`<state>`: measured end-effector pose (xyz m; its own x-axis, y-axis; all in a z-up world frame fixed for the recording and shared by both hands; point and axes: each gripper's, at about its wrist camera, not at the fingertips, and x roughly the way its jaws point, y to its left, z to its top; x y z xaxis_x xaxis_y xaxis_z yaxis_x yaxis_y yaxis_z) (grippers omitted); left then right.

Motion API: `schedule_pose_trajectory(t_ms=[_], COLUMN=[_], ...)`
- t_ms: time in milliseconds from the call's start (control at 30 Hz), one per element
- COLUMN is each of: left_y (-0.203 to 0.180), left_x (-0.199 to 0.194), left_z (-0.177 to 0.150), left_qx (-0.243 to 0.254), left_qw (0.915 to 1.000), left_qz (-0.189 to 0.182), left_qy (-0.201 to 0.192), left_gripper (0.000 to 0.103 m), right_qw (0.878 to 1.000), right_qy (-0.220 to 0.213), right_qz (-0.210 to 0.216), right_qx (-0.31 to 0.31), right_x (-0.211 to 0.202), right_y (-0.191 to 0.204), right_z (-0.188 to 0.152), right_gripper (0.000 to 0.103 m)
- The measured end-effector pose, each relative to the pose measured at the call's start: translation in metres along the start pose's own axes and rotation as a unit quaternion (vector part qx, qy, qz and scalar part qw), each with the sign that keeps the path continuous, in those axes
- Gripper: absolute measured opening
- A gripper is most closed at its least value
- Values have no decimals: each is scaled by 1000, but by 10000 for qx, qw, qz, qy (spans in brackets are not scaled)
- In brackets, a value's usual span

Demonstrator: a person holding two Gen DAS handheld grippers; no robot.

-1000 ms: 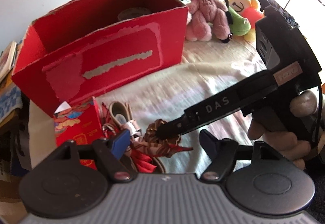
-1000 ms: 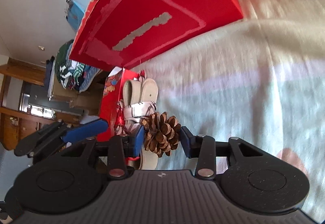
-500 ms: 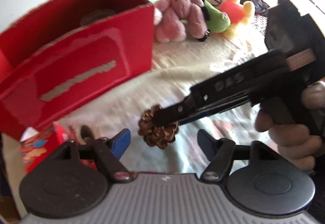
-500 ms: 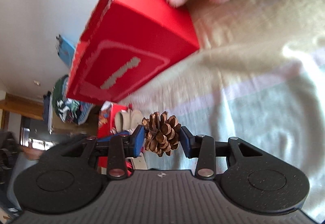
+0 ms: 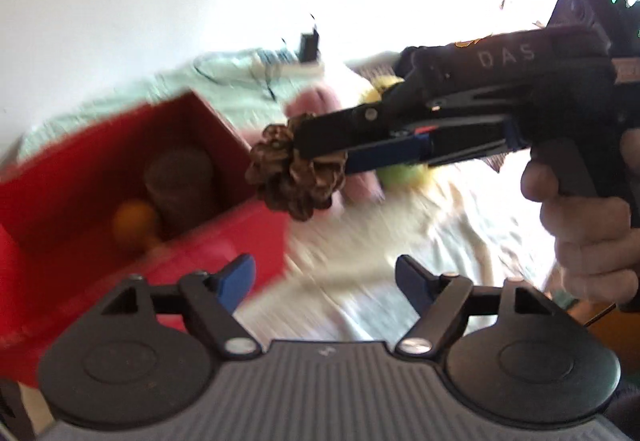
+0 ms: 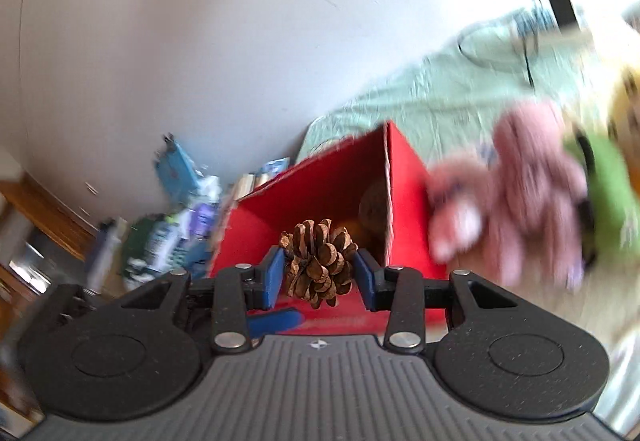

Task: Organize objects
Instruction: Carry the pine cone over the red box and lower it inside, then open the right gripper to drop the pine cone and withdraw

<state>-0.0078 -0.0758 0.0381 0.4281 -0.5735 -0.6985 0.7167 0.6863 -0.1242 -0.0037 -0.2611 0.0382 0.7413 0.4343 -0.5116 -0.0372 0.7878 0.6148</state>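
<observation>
My right gripper point(image 6: 318, 273) is shut on a brown pine cone point(image 6: 318, 261) and holds it in the air, level with the near corner of the open red box point(image 6: 404, 185). In the left wrist view the right gripper point(image 5: 316, 157) reaches in from the right with the pine cone point(image 5: 294, 173) at the right rim of the red box point(image 5: 80, 177). Inside the box are a dark brown cylinder point(image 5: 180, 181) and an orange ball point(image 5: 134, 219). My left gripper point(image 5: 324, 277) is open and empty, just in front of the box.
A pink teddy bear point(image 6: 516, 193) and a green and yellow plush toy point(image 6: 608, 177) lie on the pale bedspread right of the box. A charger and cable point(image 5: 308, 45) lie at the far edge by the white wall. Clutter point(image 6: 172, 225) stands left of the bed.
My right gripper has lifted the pine cone from the bedspread up to the box's rim. My left gripper has risen too, so the box's inside now shows. Both views are blurred by motion.
</observation>
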Motion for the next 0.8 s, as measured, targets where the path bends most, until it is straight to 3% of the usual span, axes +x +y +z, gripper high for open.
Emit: schedule_pose_trajectory(t_ms=[167,267,500,667,800], left_y=[38,60,87,100,104], left_x=[-2,-2,-20,-36,-46], left_z=[10,1,-20,-30,-36], left_qx=[-448,-810,-1103,-1225,-1264], left_qw=[9983,9959,9920,9899,9893], left_qz=[289,371,579,665,662], left_qy=[-230,-171,-184,-251,-301], left_gripper=[83,83,84,86,86], right_qw=[9943,9797,9247,8644,8278], right_qy=[361,867,2061,2844,3259], right_qz=[-518,-900,-1607,-2038,-2332], right_qx=[-854,-1566,-2769,-3610,-3926], right_x=[48,77,135,163,178], right_y=[25,34,48,66,69], right_z=[26,26,22,13,4], right_gripper=[41,41,41,41,41])
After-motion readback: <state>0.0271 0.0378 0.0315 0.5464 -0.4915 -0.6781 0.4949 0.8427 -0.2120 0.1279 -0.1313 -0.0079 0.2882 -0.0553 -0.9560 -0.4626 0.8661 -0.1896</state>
